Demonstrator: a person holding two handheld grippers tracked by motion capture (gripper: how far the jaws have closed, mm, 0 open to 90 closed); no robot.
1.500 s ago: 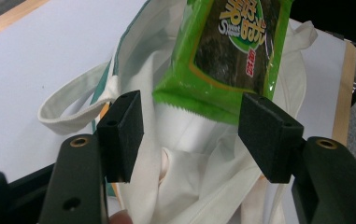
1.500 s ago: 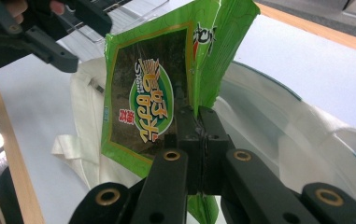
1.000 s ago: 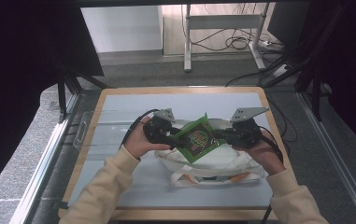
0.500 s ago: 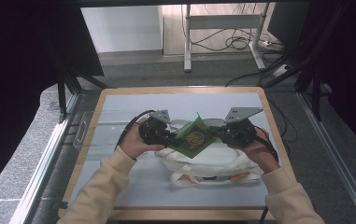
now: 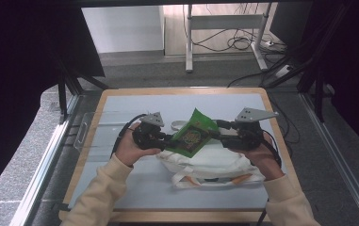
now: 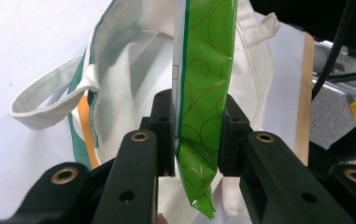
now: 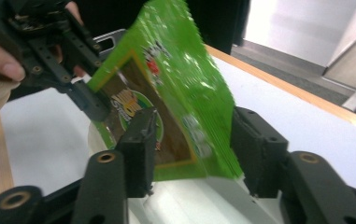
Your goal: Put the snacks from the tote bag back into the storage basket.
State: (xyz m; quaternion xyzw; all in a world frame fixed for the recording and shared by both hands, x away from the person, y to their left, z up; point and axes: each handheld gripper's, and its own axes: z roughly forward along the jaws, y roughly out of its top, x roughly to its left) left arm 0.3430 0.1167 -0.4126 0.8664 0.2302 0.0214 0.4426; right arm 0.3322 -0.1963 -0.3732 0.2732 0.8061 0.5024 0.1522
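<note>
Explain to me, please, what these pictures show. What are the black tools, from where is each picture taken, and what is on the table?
A person sits at a table and holds a hand tool with two black jaws in each hand. The high view looks down from above. Each of the other two pictures comes from a camera riding on one tool, looking along its jaws. A white cloth bag lies on the table. Above it, the left gripper clamps a green snack packet by one edge; its pads press on it. The right gripper has just been opening: the packet sits between its jaws, one pad standing clear.
</note>
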